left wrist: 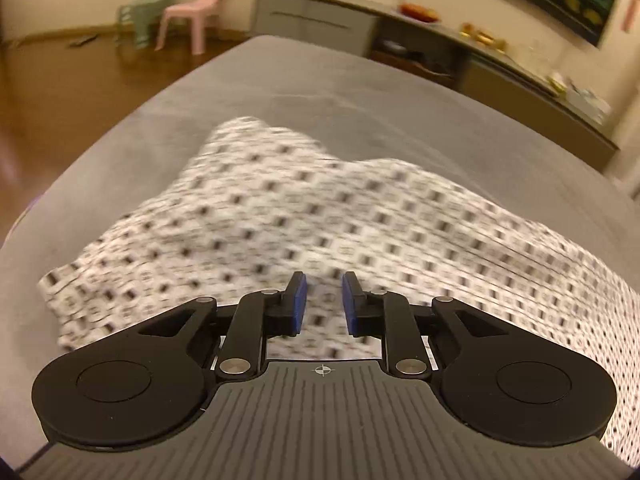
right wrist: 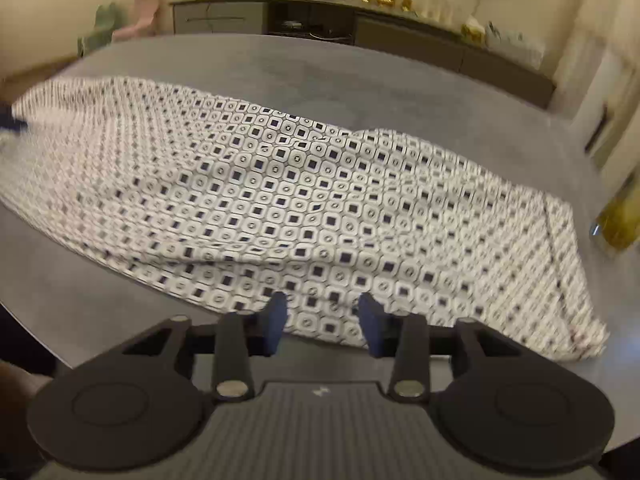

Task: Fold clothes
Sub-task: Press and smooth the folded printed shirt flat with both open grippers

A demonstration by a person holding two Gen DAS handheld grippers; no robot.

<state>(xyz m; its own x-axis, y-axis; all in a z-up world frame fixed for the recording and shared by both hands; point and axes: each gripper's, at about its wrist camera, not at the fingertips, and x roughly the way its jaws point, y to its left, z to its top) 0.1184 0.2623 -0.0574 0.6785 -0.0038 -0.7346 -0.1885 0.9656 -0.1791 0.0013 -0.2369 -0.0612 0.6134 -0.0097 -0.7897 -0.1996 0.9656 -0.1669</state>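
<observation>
A white garment [left wrist: 280, 208] printed with small dark squares and rings lies spread and rumpled across the grey table [left wrist: 320, 80]. My left gripper [left wrist: 324, 280] hovers over its near edge, blue pads a little apart, with nothing pinched between them. In the right wrist view the same garment [right wrist: 280, 184] stretches from far left to near right on the table [right wrist: 280, 68]. My right gripper [right wrist: 323, 300] stands open just above the cloth's near hem, and its pads touch nothing. Both views are blurred by motion.
A long grey sideboard [left wrist: 360, 12] with small items runs along the far wall. A pink chair [left wrist: 192, 12] and a green chair [left wrist: 144, 8] stand on the wooden floor behind the table. A yellowish bottle [right wrist: 620, 220] sits at the table's right edge.
</observation>
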